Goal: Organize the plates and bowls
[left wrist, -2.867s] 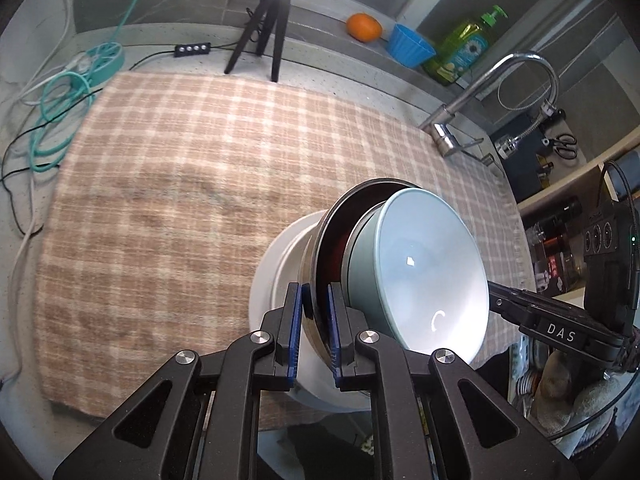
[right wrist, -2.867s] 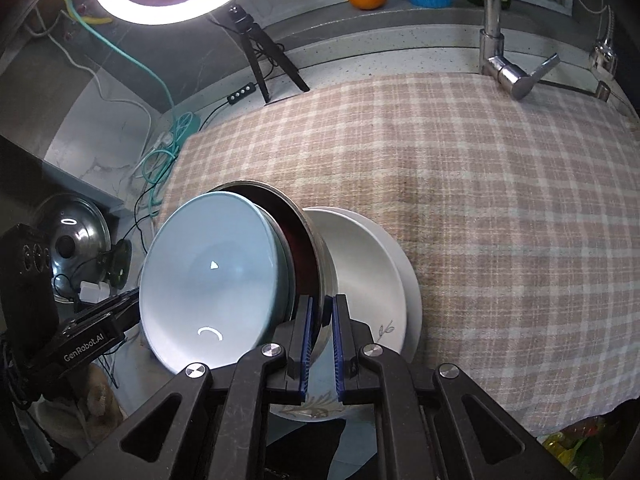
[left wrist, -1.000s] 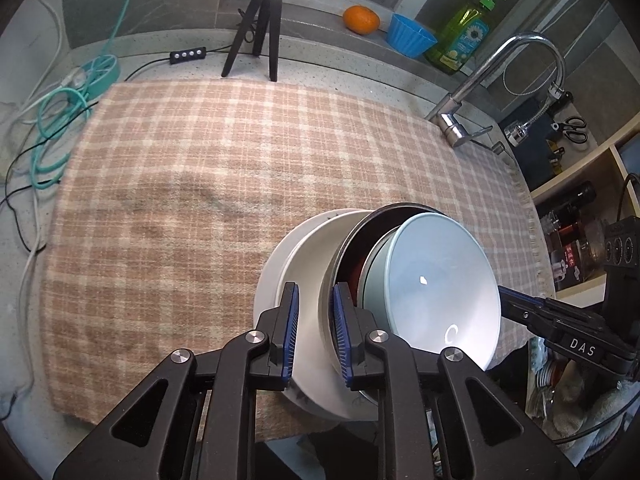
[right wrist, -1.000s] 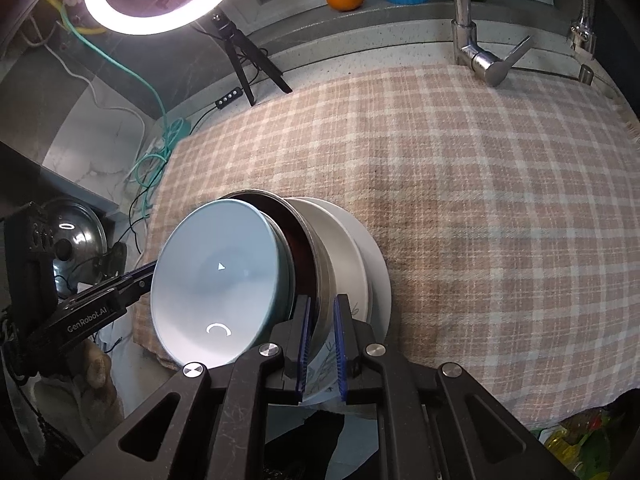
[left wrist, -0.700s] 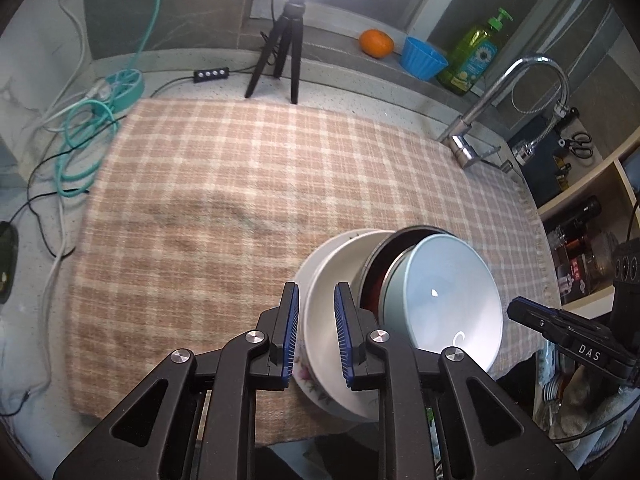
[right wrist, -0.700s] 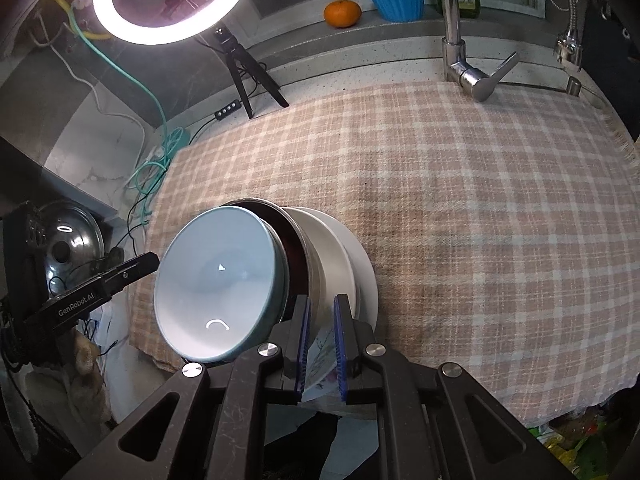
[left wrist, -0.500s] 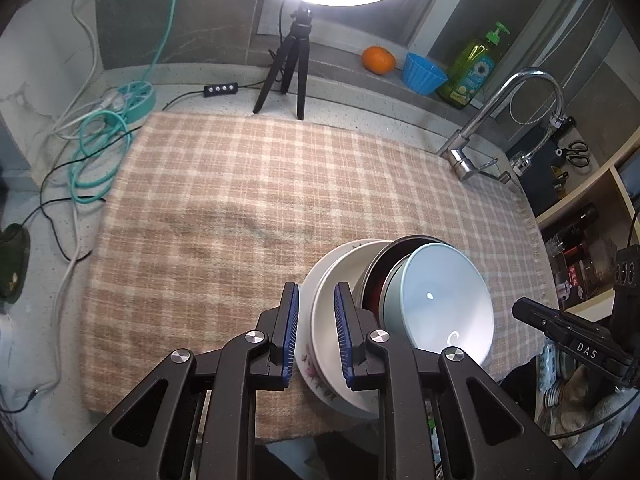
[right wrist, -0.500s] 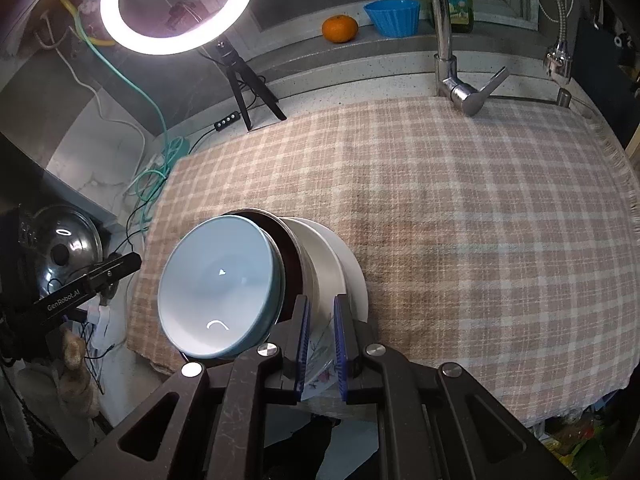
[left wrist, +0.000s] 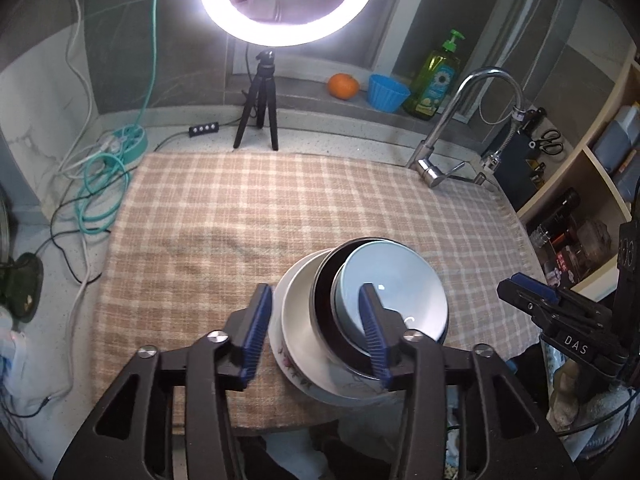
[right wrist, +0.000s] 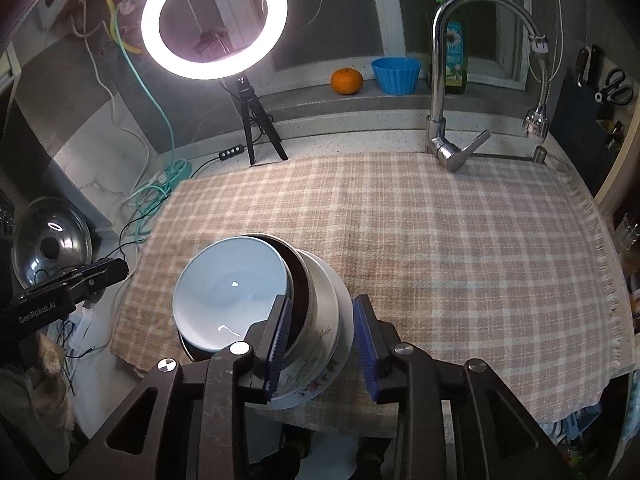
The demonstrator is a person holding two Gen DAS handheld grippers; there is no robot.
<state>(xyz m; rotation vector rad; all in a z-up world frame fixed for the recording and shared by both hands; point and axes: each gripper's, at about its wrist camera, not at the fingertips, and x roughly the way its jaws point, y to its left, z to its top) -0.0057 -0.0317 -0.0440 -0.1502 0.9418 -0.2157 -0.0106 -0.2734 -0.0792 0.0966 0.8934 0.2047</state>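
A nested stack rests on the checked cloth near its front edge. From the bottom it is a white floral plate, a white bowl, a dark metal bowl and a pale blue bowl on top, leaning right. My left gripper hovers above the stack's left side, its jaws opening, pads clear of the rims. In the right wrist view the blue bowl leans left and the floral plate sits lowest. My right gripper hangs over that side, jaws opening, touching nothing.
A faucet stands at the cloth's back right. A ring light on a tripod stands behind the cloth. An orange, a blue cup and a soap bottle sit on the sill. Cables lie left. A pot lid leans at far left.
Both grippers let go of the stack's rims, rose and drew back. Their jaws went from nearly shut to apart. The stack stayed on the cloth.
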